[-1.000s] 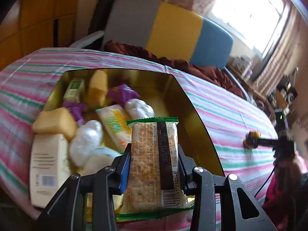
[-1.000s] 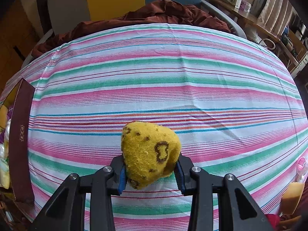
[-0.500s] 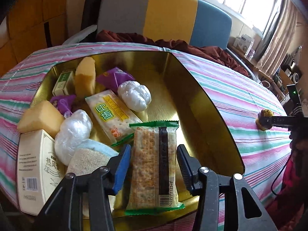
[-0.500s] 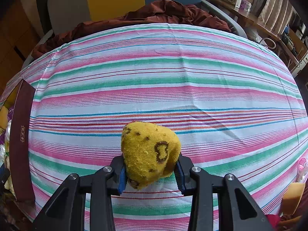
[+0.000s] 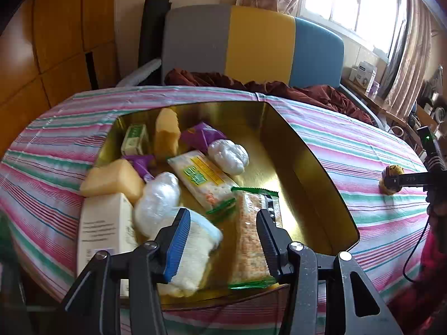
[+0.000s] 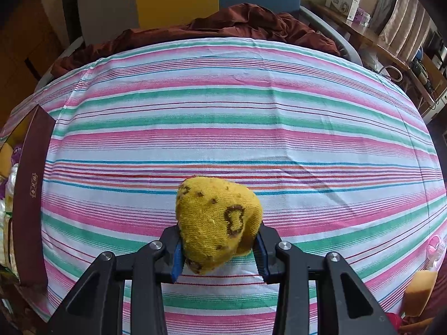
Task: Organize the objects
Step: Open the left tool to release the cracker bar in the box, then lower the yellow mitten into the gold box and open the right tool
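Most items already lie inside the gold box [image 5: 304,173]; the left gripper [image 5: 220,240] gapes empty above it, while the right gripper [image 6: 219,247], well beside it, clamps a yellow knitted ball [image 6: 218,223] awaiting placement.

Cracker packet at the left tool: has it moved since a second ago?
Yes. The cracker packet, then clamped above the gold tray's near rim, now lies released on the tray floor.

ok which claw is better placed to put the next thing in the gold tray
Right. The right claw is shut on the yellow knitted toy over the striped cloth, ready to carry to the gold tray. The left claw is open and holds nothing.
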A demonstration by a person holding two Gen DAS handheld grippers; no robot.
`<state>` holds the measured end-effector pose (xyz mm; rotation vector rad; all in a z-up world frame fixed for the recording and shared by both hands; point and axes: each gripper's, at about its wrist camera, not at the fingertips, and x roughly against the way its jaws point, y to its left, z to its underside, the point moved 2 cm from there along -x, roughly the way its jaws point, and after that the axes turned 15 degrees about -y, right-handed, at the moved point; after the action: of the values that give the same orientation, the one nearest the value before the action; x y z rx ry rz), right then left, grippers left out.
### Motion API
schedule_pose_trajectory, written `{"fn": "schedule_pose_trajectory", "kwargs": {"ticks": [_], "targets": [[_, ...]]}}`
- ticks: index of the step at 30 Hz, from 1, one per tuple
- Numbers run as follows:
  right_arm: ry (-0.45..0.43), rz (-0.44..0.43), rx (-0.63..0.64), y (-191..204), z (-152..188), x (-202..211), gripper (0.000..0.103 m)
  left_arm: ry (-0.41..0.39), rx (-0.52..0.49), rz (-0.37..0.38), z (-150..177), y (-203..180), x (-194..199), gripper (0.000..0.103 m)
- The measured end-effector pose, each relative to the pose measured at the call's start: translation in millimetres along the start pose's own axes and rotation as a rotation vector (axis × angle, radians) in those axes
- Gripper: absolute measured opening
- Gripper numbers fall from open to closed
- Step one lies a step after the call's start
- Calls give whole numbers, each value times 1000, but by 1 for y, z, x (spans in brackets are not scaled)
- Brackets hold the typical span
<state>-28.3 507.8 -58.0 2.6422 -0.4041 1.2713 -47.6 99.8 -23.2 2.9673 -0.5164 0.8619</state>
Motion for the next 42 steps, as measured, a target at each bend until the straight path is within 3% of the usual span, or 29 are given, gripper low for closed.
{"fn": "schedule_pose_trajectory", "kwargs": {"ticks": [6,15,22,29,32,39,41,42], "targets": [[-64,-114,59,53,-8,29,40,-37,-12,-42,-5,16,14,50],[-128,-384,235,203,-16,66,40,-45,13,-80,-3,40,21,50],[-74,-429,368,286,-7,45,40,-54,57,-125,-3,67,29,55],[19,-321,474,320,5,-3,40,-42,94,-151,4,82,29,55],[55,-310,485,323,12,-17,43,-45,92,-159,5,82,29,60],[-1,-335,440,314,11,-7,56,-59,93,-183,4,78,33,75],[-24,-343,418,310,10,-1,67,-61,87,-192,4,75,33,79],[-35,-349,403,307,9,3,68,-63,85,-194,5,74,33,80]]}}
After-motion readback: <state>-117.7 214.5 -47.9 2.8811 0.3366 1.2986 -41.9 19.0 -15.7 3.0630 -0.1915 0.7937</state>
